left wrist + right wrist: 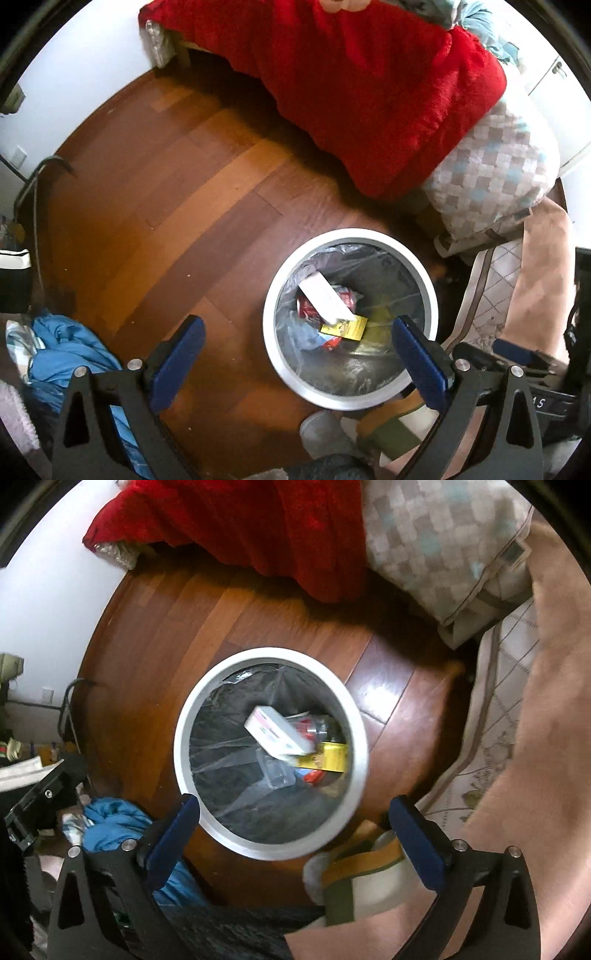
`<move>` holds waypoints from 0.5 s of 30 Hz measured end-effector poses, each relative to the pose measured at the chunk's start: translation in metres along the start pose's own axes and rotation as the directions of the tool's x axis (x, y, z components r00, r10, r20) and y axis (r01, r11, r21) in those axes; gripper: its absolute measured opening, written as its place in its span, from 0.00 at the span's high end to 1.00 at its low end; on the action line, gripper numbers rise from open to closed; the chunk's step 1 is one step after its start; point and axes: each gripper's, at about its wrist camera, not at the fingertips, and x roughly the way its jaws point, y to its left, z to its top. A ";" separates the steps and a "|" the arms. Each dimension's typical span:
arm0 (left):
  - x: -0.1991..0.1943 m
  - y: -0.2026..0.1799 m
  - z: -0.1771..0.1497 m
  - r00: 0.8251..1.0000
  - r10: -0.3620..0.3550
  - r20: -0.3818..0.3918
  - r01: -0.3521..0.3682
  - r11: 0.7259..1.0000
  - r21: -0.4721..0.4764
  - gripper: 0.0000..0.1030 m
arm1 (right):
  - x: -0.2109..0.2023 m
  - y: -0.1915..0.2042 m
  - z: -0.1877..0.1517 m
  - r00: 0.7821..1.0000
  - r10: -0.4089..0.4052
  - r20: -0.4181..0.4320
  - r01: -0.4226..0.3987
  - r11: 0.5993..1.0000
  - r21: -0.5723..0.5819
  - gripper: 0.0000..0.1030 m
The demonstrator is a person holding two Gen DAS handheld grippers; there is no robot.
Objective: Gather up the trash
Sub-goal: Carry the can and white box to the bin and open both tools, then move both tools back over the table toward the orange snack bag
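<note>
Trash [277,734] of boxes and wrappers lies inside white lined bin [192,716].

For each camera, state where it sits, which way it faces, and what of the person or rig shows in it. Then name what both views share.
Left wrist: sits on the left claw, facing steeply down at the wood floor and white bin; its open blue fingers frame the view, the right claw shows at right.
Right wrist: sits on the right claw, facing down over the bin; its open fingers show, part of the other rig at left.
Shared: bin, white box, red blanket, blue cloth.
</note>
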 end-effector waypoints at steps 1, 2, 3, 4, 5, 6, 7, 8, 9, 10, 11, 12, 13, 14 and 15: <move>-0.002 0.000 -0.003 1.000 0.007 0.004 -0.007 1.000 0.004 0.00 | -0.004 0.001 -0.004 1.000 -0.023 0.005 0.023 1.000 -0.015 0.00; -0.005 -0.001 -0.007 1.000 0.008 0.009 -0.008 1.000 0.014 0.00 | -0.006 0.000 -0.007 0.999 -0.039 0.011 0.039 0.999 -0.028 0.00; -0.007 -0.002 -0.011 1.000 0.014 0.010 -0.014 1.000 0.020 0.00 | -0.010 0.001 -0.012 0.998 -0.063 0.019 0.064 0.997 -0.047 0.00; -0.009 -0.002 -0.014 1.000 0.017 0.011 -0.017 1.000 0.026 0.00 | -0.013 0.001 -0.017 0.997 -0.079 0.025 0.080 0.995 -0.057 0.00; -0.010 -0.003 -0.019 1.000 0.022 0.010 -0.023 0.999 0.035 0.00 | -0.015 0.001 -0.020 0.996 -0.086 0.028 0.088 0.994 -0.065 0.00; -0.011 -0.004 -0.023 1.000 0.029 0.008 -0.030 0.999 0.042 0.00 | -0.018 0.002 -0.025 0.994 -0.100 0.034 0.102 0.992 -0.075 0.00; -0.011 -0.007 -0.026 0.999 0.034 0.006 -0.034 0.998 0.048 0.00 | -0.021 0.003 -0.029 0.993 -0.111 0.040 0.114 0.990 -0.081 0.00; -0.012 -0.008 -0.029 0.999 0.035 0.004 -0.035 0.998 0.052 0.00 | -0.023 0.003 -0.031 0.992 -0.115 0.046 0.118 0.989 -0.085 0.00; -0.014 -0.008 -0.032 0.999 0.037 0.003 -0.037 0.998 0.054 0.00 | -0.027 0.004 -0.034 0.992 -0.117 0.049 0.121 0.989 -0.090 0.00; -0.016 -0.010 -0.035 0.999 0.038 0.004 -0.038 0.998 0.055 0.00 | -0.030 0.004 -0.038 0.992 -0.116 0.054 0.121 0.988 -0.093 0.00; -0.019 -0.010 -0.037 0.999 0.039 0.006 -0.039 0.998 0.058 0.00 | -0.034 0.004 -0.041 0.991 -0.115 0.061 0.121 0.988 -0.092 0.00; -0.024 -0.011 -0.039 0.999 0.041 0.011 -0.042 0.997 0.063 0.00 | -0.038 0.006 -0.043 0.991 -0.116 0.067 0.122 0.988 -0.092 0.00; -0.028 -0.012 -0.042 0.999 0.042 0.019 -0.043 0.997 0.068 0.00 | -0.043 0.007 -0.046 0.991 -0.114 0.077 0.121 0.988 -0.093 0.00; -0.033 -0.013 -0.043 0.999 0.044 0.027 -0.046 0.996 0.074 0.00 | -0.047 0.008 -0.048 0.990 -0.112 0.083 0.120 0.988 -0.093 0.00; -0.037 -0.014 -0.045 0.998 0.045 0.032 -0.047 0.996 0.080 0.00 | -0.054 0.009 -0.052 0.990 -0.107 0.094 0.116 0.989 -0.089 0.00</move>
